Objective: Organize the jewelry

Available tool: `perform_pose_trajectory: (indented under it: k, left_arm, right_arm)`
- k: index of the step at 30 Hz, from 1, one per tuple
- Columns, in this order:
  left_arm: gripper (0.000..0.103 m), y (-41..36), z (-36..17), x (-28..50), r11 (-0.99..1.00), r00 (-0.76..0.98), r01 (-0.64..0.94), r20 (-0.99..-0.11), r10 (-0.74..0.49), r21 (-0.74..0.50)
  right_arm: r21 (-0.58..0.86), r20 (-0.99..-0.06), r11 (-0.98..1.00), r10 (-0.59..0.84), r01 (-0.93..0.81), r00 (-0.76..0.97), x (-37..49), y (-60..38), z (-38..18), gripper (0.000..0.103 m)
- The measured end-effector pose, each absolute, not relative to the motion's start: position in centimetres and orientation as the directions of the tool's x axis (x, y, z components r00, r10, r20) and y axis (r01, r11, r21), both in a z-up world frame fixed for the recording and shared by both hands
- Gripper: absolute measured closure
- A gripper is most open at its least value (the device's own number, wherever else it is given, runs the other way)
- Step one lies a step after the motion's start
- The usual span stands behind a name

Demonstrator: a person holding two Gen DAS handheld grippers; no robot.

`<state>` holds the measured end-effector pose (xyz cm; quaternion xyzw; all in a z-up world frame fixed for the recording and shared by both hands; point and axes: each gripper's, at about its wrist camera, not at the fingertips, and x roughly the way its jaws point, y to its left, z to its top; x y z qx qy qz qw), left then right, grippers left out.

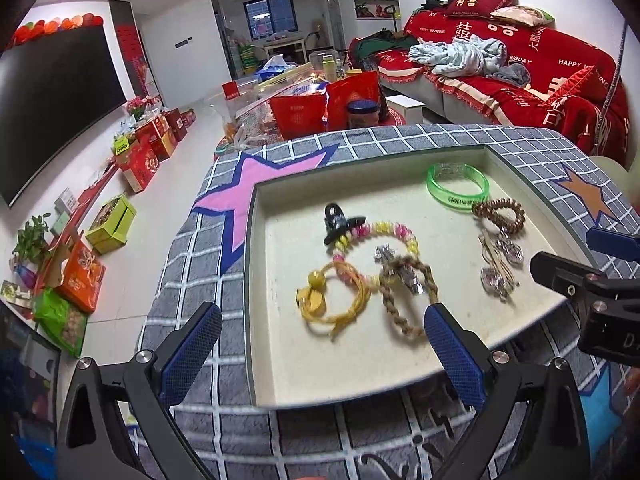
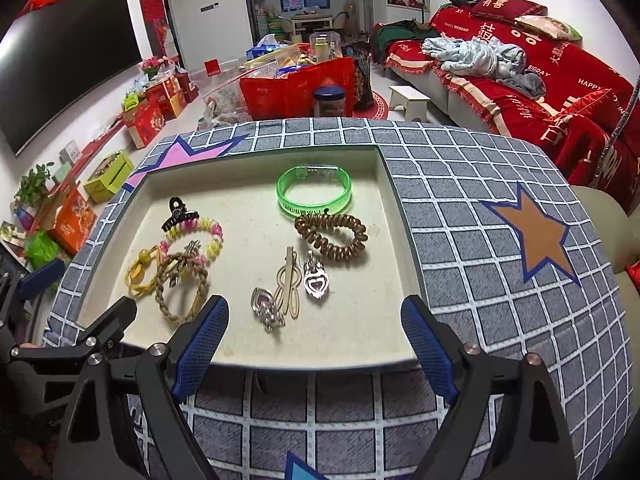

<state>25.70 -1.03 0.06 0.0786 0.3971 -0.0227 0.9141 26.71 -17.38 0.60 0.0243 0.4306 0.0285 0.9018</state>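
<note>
A shallow beige tray (image 1: 280, 340) (image 2: 352, 340) lies on a grey checked cloth and holds several pieces of jewelry. A green bangle (image 1: 457, 189) (image 2: 315, 193) sits at the back, a brown coil hair tie (image 1: 500, 214) (image 2: 332, 239) beside it. Two heart clips (image 2: 316, 278) and a gold hairpin (image 2: 289, 288) lie mid-tray. A black claw clip (image 1: 338, 221), a pink-yellow bead bracelet (image 1: 376, 236) (image 2: 196, 236), a yellow hair tie (image 1: 332, 300) and a braided ring (image 1: 404, 300) (image 2: 182, 288) lie at the left. My left gripper (image 1: 320, 350) and right gripper (image 2: 316, 344) are open and empty over the tray's near edge.
The cloth (image 2: 500, 280) has pink and orange star patches and covers a round table. A red sofa (image 2: 540, 80) stands at the right, red gift bags (image 2: 296, 84) behind the table, boxes (image 1: 140, 152) along the left wall under a TV (image 1: 52, 100).
</note>
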Motion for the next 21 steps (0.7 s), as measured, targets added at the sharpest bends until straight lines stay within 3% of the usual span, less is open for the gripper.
perform_pose_trajectory:
  k: [21]
  left_arm:
    - [0.000,-0.1,-0.6,19.2,1.000,0.684,-0.007,-0.729,0.016,0.014]
  right_arm:
    - [-0.008,-0.707,1.000,0.012,-0.025,0.707,20.1,-16.9,1.1,0.013]
